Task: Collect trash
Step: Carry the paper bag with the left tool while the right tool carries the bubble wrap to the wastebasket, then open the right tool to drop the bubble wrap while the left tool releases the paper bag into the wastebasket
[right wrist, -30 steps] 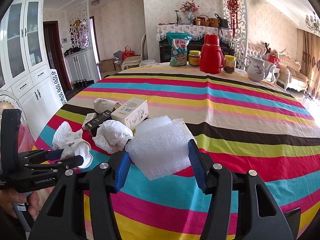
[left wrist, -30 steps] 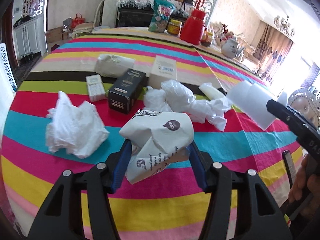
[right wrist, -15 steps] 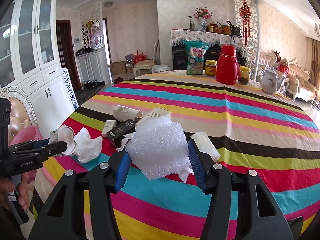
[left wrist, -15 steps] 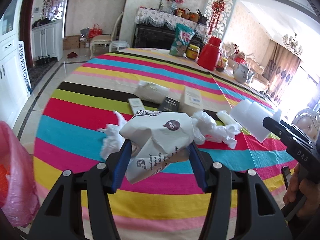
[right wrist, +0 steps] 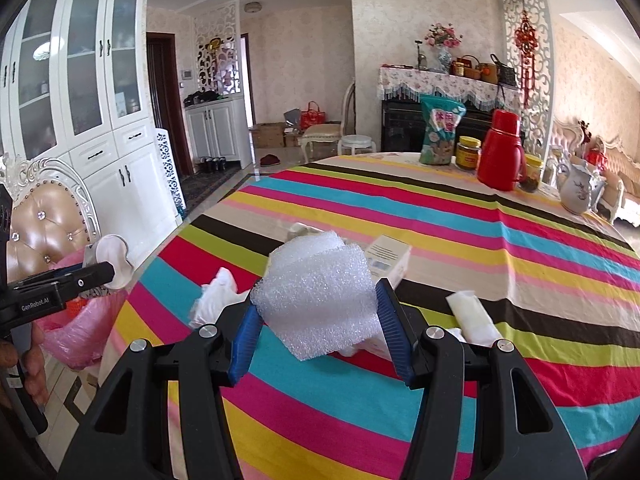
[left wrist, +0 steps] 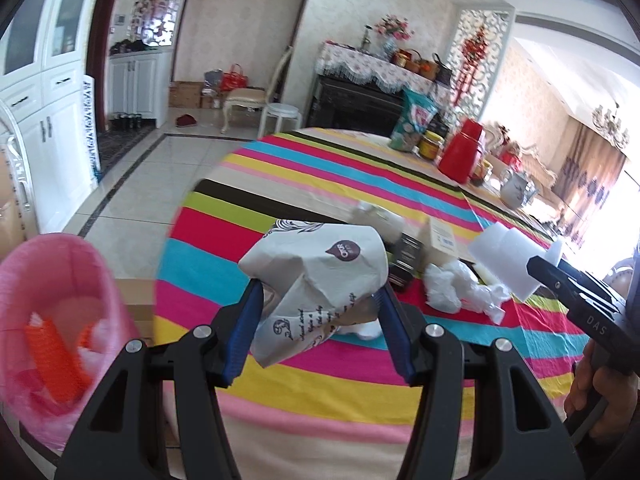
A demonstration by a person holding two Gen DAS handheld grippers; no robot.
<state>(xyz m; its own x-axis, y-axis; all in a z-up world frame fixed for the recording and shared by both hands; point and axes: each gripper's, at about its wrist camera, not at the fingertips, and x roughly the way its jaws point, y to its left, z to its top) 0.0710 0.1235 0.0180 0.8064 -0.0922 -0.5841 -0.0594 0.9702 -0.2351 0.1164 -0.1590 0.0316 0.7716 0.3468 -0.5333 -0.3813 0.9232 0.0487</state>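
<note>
Crumpled paper bag [left wrist: 320, 280] pinched tight in my left gripper [left wrist: 318, 330], hanging over the near edge of the striped table [left wrist: 320, 184], with the pink-lined bin [left wrist: 52, 320] just down to the left. My right gripper [right wrist: 320, 332] is clamped on a white foam sheet [right wrist: 320, 288] above the table; tissues [left wrist: 456, 292] and small boxes [left wrist: 440, 240] lie beyond.

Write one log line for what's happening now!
left hand-held gripper: holds paper bag | right hand-held gripper: holds foam | pink bin: beside table
</note>
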